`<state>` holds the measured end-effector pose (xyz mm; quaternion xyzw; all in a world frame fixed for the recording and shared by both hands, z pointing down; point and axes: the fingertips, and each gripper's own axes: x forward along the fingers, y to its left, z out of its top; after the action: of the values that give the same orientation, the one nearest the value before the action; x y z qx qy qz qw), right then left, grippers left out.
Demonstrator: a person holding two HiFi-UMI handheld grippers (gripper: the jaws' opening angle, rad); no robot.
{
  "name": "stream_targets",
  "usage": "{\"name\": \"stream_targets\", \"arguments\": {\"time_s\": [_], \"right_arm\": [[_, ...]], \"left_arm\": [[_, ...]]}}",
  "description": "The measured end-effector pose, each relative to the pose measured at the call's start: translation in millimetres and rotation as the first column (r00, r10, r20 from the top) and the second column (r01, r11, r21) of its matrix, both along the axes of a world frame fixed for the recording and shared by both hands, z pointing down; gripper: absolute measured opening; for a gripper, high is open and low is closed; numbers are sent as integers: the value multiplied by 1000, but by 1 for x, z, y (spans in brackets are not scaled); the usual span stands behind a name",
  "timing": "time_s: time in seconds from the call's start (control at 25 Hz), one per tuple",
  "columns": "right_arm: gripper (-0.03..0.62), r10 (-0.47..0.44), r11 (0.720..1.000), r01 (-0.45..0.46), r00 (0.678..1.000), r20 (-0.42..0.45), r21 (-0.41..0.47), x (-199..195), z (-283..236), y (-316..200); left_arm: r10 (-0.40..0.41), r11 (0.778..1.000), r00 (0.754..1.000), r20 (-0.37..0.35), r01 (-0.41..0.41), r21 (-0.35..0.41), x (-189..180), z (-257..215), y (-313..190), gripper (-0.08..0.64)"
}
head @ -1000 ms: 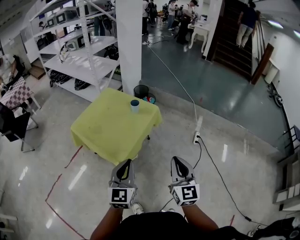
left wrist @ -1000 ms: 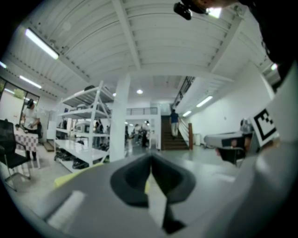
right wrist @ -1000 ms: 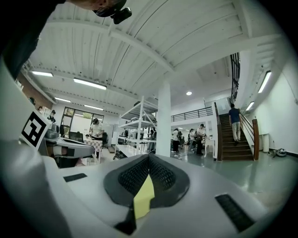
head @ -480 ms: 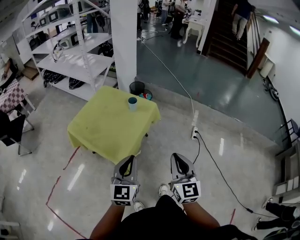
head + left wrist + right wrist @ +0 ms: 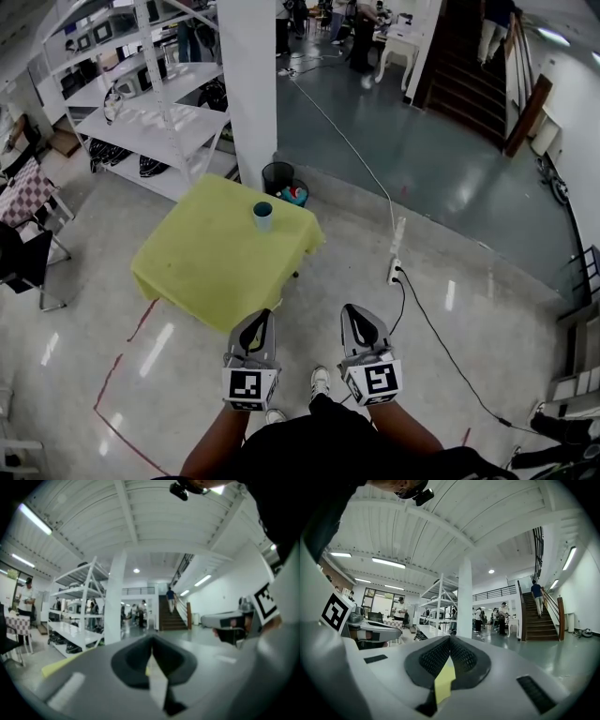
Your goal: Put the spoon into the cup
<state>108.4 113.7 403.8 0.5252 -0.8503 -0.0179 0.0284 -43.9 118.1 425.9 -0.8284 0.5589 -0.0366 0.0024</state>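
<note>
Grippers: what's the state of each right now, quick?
Left gripper: closed, jaw tips together, holding nothing.
Right gripper: closed, jaw tips together, holding nothing.

The left gripper [image 5: 254,328] and the right gripper [image 5: 359,325] are held level in front of the person's body, side by side with a gap between them, both pointing forward. Each has its jaws closed tip to tip, with nothing between them. The left forearm [image 5: 214,442] and the right forearm [image 5: 407,433] reach straight out behind them, roughly parallel.
</note>
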Motion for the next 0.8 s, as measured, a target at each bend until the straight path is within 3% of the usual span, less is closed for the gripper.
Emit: {"name": "stream_targets", "arguments": {"time_s": [0.2,0.4,0.64,0.8], "right_arm": [[6,-46,998,48,998,48,-35,12,7,-47],[6,-109,994,109,994,29,-13,14,-2,-91],[6,-143,988,149,983,119,-49,28,3,-137],[6,-170,983,176,979,112,-54,32,5,-158]], "left_arm": [[-43,999,999,-22,43,11,15,-9,-43,12],[-97,995,995,-8,96,-15,25,-1,-83,12],[-141,989,990,15,141,-42,38,-1,-116,12],[-168,984,986,23,169,-48,42,1,-133,12]]}}
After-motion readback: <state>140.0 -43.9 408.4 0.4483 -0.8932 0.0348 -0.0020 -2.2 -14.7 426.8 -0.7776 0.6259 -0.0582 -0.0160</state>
